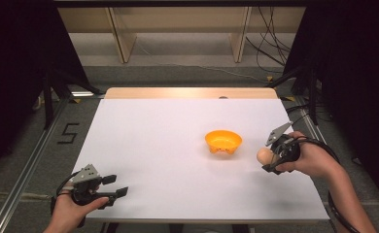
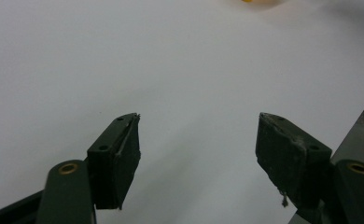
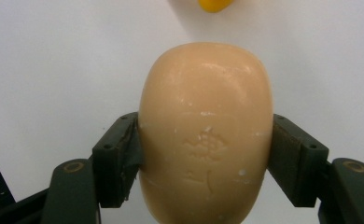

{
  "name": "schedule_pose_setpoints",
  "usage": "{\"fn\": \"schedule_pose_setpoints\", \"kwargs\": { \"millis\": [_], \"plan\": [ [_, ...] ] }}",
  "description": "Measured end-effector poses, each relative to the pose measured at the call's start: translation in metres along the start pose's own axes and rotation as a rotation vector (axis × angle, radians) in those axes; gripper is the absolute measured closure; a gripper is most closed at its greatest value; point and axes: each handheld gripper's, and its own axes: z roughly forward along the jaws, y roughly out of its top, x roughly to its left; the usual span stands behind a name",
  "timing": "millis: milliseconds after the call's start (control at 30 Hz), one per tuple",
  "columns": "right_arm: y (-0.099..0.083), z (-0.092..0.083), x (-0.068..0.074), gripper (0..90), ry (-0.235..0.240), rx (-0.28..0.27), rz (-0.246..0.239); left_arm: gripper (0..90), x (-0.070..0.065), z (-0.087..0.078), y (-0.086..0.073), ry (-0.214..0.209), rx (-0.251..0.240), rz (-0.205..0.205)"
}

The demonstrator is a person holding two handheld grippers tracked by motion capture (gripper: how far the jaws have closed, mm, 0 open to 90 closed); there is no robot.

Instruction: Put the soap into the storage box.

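Note:
A peach-coloured oval bar of soap [image 3: 206,130] is clamped between the two black jaws of my right gripper [image 3: 203,149], pads pressing on both its sides. In the high view the soap [image 1: 264,155] hangs a little above the white table at the right, with my right gripper [image 1: 270,155] just right of an orange bowl [image 1: 223,141]. The bowl's edge [image 3: 213,5] shows beyond the soap. My left gripper [image 1: 117,185] rests at the front left of the table, jaws open and nothing between them [image 2: 199,140].
A white sheet covers the table [image 1: 153,145], with a wooden strip [image 1: 187,92] along the far edge. Dark frames and cables [image 1: 275,48] stand on the floor beyond. A yellow bit of the bowl [image 2: 248,1] shows far off in the left gripper view.

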Motion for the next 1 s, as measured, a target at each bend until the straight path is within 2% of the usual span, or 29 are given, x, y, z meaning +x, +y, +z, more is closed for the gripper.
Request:
{"fn": "schedule_pose_setpoints", "kwargs": {
  "millis": [33, 100, 267, 300, 467, 533, 600, 633, 733, 833, 867, 900, 1000],
  "plan": [
    [0.001, -0.001, 0.001, 33.0, 0.0, 0.004, 0.016, 30.3, 0.0, 0.0, 0.0, 0.0, 0.0, 0.0],
    [0.002, -0.001, 0.0, 33.0, 0.003, 0.002, 0.003, 30.3, 0.0, 0.0, 0.0, -0.006, 0.004, 0.0],
    [0.005, -0.002, 0.0, 33.0, 0.005, 0.008, 0.02, 30.3, 0.0, 0.0, 0.0, -0.006, 0.002, 0.001],
    [0.006, -0.002, -0.001, 33.1, -0.002, 0.001, 0.003, 30.3, 0.0, 0.0, 0.0, -0.006, 0.003, 0.001],
    [0.009, -0.002, -0.001, 33.0, 0.002, 0.011, 0.011, 30.3, 0.001, 0.0, 0.0, -0.006, 0.003, 0.002],
    [0.011, -0.003, -0.002, 33.0, -0.007, 0.004, -0.007, 30.3, 0.0, 0.0, 0.0, -0.007, 0.003, 0.001],
    [0.012, -0.003, -0.001, 33.1, 0.004, 0.009, 0.012, 30.3, 0.0, 0.0, 0.0, -0.006, 0.002, 0.0],
    [0.013, -0.003, -0.003, 33.0, -0.001, 0.005, -0.006, 30.3, 0.0, 0.0, 0.0, -0.006, 0.003, 0.001],
    [0.014, -0.003, -0.003, 33.0, -0.003, 0.006, -0.013, 30.3, 0.0, 0.0, 0.0, -0.007, 0.003, 0.0],
    [0.016, -0.003, -0.003, 33.0, 0.004, 0.01, -0.002, 30.3, 0.0, 0.0, 0.0, -0.005, 0.0, 0.0],
    [0.016, -0.003, -0.005, 33.0, -0.004, 0.002, -0.035, 30.4, 0.0, 0.0, 0.0, -0.002, 0.0, -0.001],
    [0.017, -0.002, -0.004, 33.1, -0.005, 0.007, -0.01, 30.3, 0.0, 0.0, 0.0, -0.008, 0.005, 0.0],
    [0.018, -0.003, -0.004, 33.0, -0.004, 0.012, -0.007, 30.3, 0.0, 0.001, 0.0, -0.006, -0.004, -0.001]
  ]
}}
